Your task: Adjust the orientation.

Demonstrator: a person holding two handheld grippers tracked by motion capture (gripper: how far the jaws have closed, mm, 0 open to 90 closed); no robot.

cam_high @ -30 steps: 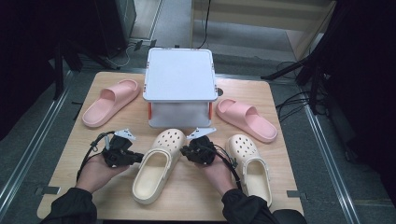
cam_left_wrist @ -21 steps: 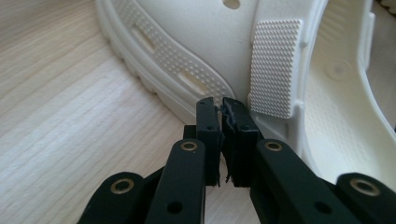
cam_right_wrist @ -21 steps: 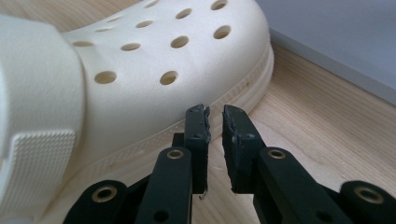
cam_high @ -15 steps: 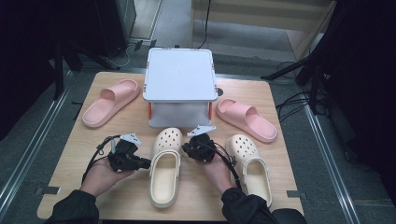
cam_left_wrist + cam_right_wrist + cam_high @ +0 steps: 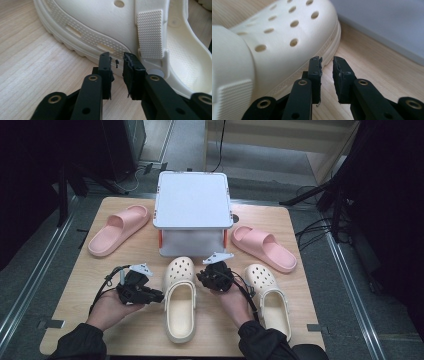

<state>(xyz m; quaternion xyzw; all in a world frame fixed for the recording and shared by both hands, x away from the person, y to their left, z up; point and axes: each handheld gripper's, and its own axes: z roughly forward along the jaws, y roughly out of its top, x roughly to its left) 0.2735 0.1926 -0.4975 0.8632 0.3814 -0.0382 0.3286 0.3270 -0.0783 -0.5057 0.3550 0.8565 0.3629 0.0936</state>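
Note:
A cream clog (image 5: 180,300) lies straight on the wooden table (image 5: 75,285), toe toward the white stand. My left gripper (image 5: 159,296) sits at its left side near the strap pivot; its jaws have just been opening and stand slightly apart with nothing between them. In the left gripper view the gripper (image 5: 117,62) points at the clog's sole edge (image 5: 100,47). My right gripper (image 5: 201,278) is at the clog's right side by the toe; its jaws have also just been opening, empty. In the right gripper view the gripper (image 5: 327,65) faces the clog's holed toe (image 5: 274,37).
A second cream clog (image 5: 267,295) lies right of my right hand. Pink slides rest at the left (image 5: 119,229) and right (image 5: 263,247) of a white box-like stand (image 5: 192,200) at the table's back. A grey wall of the stand (image 5: 387,27) is close beyond the right gripper.
The centre clog has swung from tilted to straight and shifted right. My left hand followed it to the right. Both grippers' jaws now stand slightly apart.

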